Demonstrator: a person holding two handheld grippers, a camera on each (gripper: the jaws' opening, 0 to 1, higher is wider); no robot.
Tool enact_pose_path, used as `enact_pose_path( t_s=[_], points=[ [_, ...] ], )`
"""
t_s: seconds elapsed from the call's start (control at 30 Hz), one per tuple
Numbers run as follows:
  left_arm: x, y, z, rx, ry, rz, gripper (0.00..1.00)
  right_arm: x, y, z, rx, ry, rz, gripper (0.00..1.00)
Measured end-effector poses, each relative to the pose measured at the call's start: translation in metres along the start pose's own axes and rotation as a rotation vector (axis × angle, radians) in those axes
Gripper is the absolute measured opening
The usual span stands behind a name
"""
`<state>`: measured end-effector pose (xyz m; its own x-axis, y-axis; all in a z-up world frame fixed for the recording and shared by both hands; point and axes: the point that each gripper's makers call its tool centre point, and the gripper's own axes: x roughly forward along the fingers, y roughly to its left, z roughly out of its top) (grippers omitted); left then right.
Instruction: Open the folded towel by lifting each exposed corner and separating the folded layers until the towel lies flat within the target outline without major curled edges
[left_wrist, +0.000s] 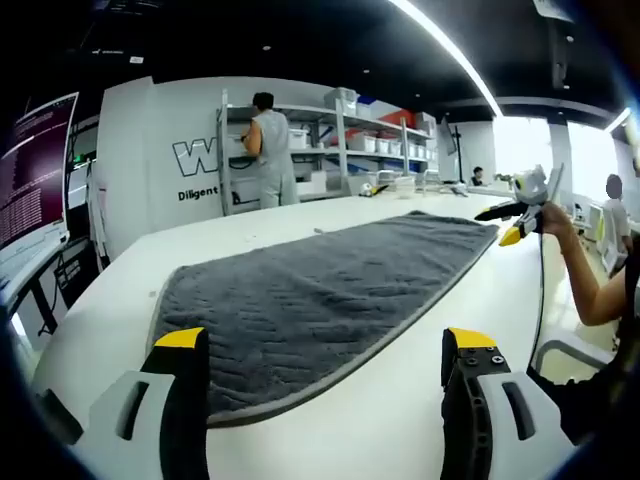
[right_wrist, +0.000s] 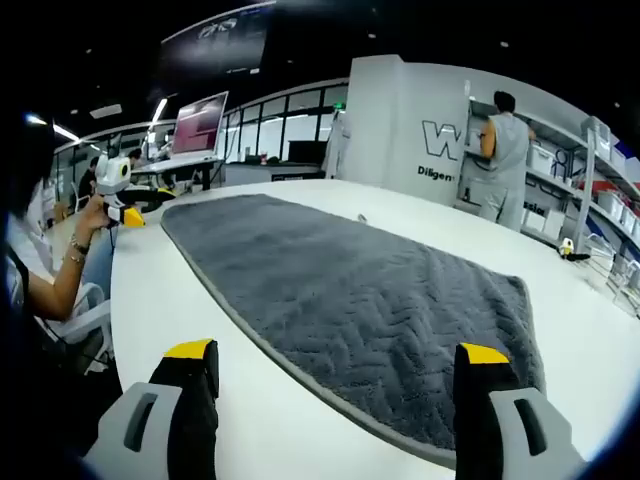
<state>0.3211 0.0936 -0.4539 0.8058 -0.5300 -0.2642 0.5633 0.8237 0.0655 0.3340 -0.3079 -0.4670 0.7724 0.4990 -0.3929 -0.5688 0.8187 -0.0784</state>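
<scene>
A dark grey towel (left_wrist: 330, 290) with a chevron weave lies spread out long and flat on the white table (left_wrist: 420, 400). My left gripper (left_wrist: 325, 340) stands open over the towel's near end, with nothing held between its yellow-tipped jaws. At the towel's far end a hand holds the right gripper (left_wrist: 503, 225) just off the corner. In the right gripper view the same towel (right_wrist: 350, 300) runs away to the upper left, and my right gripper (right_wrist: 335, 352) is open above its near end. The left gripper (right_wrist: 125, 212) sits by the far corner, held in a hand.
A person (left_wrist: 268, 150) stands at white shelves (left_wrist: 340, 140) behind the table, seen also as the person (right_wrist: 505, 150) at the right. A monitor (left_wrist: 35, 170) stands off the table's left side. A white chair (left_wrist: 565, 350) is beside the table edge.
</scene>
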Motion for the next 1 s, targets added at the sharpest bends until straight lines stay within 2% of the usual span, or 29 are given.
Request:
enact_pose_path(
  t_s=[0.17, 0.3, 0.43, 0.6, 0.7, 0.9, 1.0],
  points=[
    [-0.002, -0.002, -0.005, -0.019, -0.004, -0.015, 0.95, -0.007, 0.001, 0.004, -0.006, -0.008, -0.035, 0.99],
    [-0.002, -0.003, -0.010, -0.029, -0.002, -0.010, 0.94, -0.011, 0.007, 0.006, -0.026, -0.016, -0.030, 0.99],
    [0.002, -0.009, -0.010, -0.013, 0.005, -0.026, 0.94, -0.007, 0.013, 0.009, -0.058, -0.006, -0.029, 0.99],
    [0.002, -0.012, -0.009, -0.011, -0.004, -0.033, 0.94, -0.008, 0.014, 0.011, -0.042, -0.025, -0.018, 0.99],
    [0.005, -0.012, -0.011, -0.028, 0.008, -0.051, 0.94, -0.006, 0.011, 0.009, -0.049, -0.006, -0.036, 0.99],
    [0.003, -0.009, -0.003, -0.011, 0.004, -0.043, 0.93, -0.003, 0.012, 0.004, -0.048, 0.017, -0.018, 0.99],
    [0.004, -0.009, -0.002, -0.017, 0.000, -0.041, 0.93, -0.002, 0.013, 0.006, -0.023, -0.007, 0.001, 0.99]
  ],
)
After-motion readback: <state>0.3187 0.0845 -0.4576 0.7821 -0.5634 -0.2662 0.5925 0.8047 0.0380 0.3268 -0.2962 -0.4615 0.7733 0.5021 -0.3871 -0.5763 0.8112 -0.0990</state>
